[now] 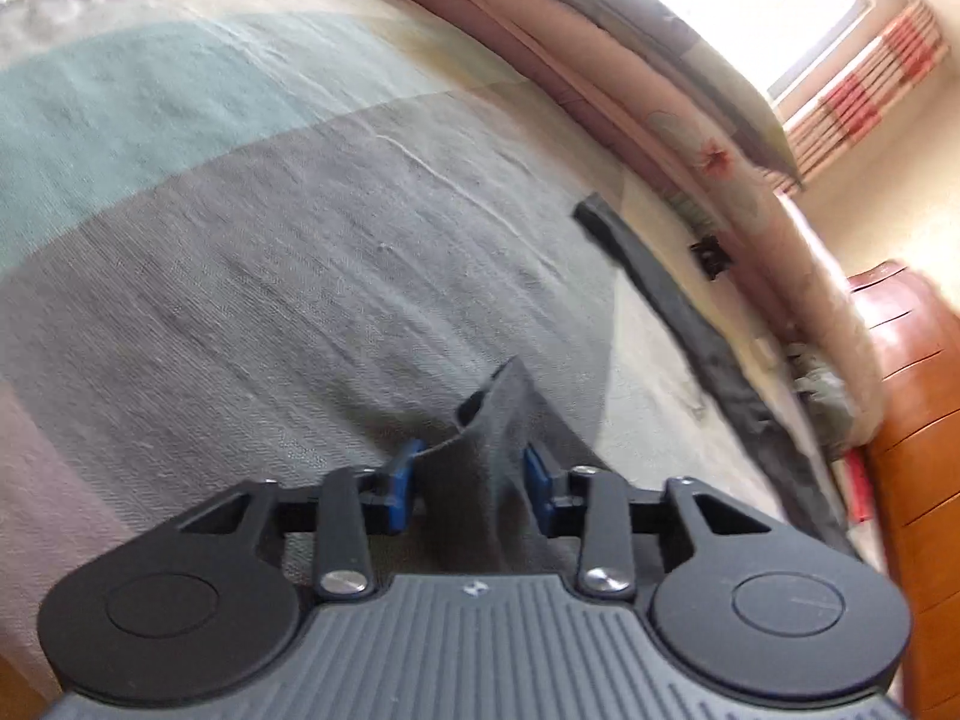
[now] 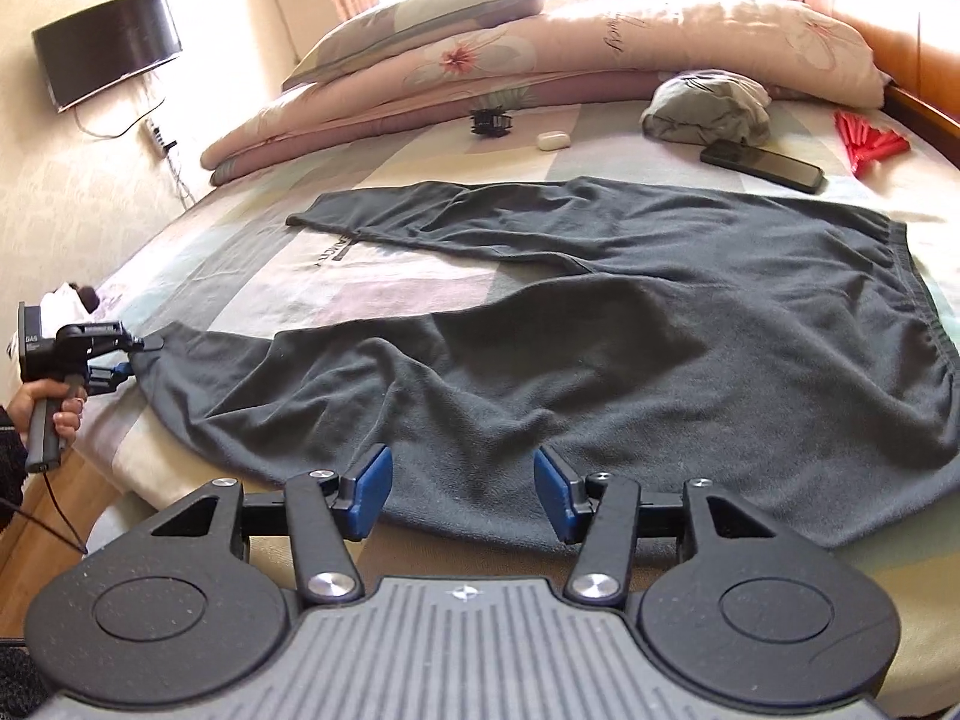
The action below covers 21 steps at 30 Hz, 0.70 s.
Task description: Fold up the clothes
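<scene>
Dark grey knit is lying spread across the bed [image 2: 252,276]: the trousers [image 2: 630,324] are sitting flat with the waistband at about three o'clock in the right wrist view and the two legs running toward nine o'clock, one at the far side, one nearer the bed edge. The nearer leg is rumpling into soft ridges rather than lying smooth.

The left hand-held gripper [image 2: 135,354], at nine o'clock in that view, is pinching the cuff of the nearer leg; its own camera is showing grey cloth caught between narrowly set blue pads [image 1: 399,474]. The right hand-held gripper [image 2: 462,495] is hovering at six o'clock over the near edge of the trousers, its jaws standing wide with nothing pressed between them, cloth only lying beneath.

Folding is looking barely begun. No fold is showing yet; the legs are lying apart, not stacked. Bringing one leg over the other, smoothing, and folding lengthwise all seem to be remaining.

A phone [image 2: 762,165], a crumpled grey garment [image 2: 708,108] and pillows [image 2: 540,54] are sitting toward twelve o'clock, well apart from the trousers' near edge.
</scene>
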{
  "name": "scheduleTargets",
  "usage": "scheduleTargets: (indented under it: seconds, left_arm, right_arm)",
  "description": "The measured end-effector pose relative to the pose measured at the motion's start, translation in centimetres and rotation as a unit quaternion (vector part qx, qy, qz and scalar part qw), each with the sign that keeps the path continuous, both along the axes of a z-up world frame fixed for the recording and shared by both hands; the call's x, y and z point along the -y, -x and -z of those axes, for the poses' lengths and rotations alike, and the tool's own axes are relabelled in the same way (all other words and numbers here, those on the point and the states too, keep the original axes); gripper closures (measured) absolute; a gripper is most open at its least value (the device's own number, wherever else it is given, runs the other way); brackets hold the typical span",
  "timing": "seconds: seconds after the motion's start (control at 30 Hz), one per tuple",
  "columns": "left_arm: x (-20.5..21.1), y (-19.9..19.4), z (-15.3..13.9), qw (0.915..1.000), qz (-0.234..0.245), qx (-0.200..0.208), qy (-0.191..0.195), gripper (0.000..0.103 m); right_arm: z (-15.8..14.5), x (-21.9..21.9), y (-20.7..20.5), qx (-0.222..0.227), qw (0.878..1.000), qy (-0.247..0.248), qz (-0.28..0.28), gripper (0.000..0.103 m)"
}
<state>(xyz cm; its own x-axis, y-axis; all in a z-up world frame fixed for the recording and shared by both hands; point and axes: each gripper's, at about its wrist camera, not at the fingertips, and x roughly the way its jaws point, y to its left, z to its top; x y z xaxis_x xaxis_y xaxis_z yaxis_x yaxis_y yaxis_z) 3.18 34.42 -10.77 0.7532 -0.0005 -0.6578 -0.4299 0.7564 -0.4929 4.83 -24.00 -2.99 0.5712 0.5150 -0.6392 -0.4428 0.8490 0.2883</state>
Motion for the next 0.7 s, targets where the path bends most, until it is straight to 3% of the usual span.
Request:
scheduleTargets:
  seconds: [0.2, 0.43, 0.57, 0.7]
  left_arm:
    - [1.1, 1.4, -2.1, 0.999, -0.021, -0.007, -0.038, 0.097]
    - [0.5, 4.9, -3.6, 0.9985, -0.044, -0.012, -0.03, 0.097]
    - [0.0, 6.2, -2.8, 0.9972, -0.064, -0.026, -0.028, 0.097]
    - [-1.0, 6.9, -2.0, 0.9952, -0.084, -0.043, -0.025, 0.103]
  right_arm:
    - [0.4, 1.1, 0.2, -0.012, 1.0, -0.003, 0.023, 0.045]
    - [1.9, 5.8, -0.2, -0.062, 0.992, -0.038, 0.104, 0.045]
    - [3.6, 10.0, -0.6, -0.095, 0.976, -0.075, 0.182, 0.045]
    - [5.4, 14.8, -0.9, -0.107, 0.949, -0.117, 0.271, 0.044]
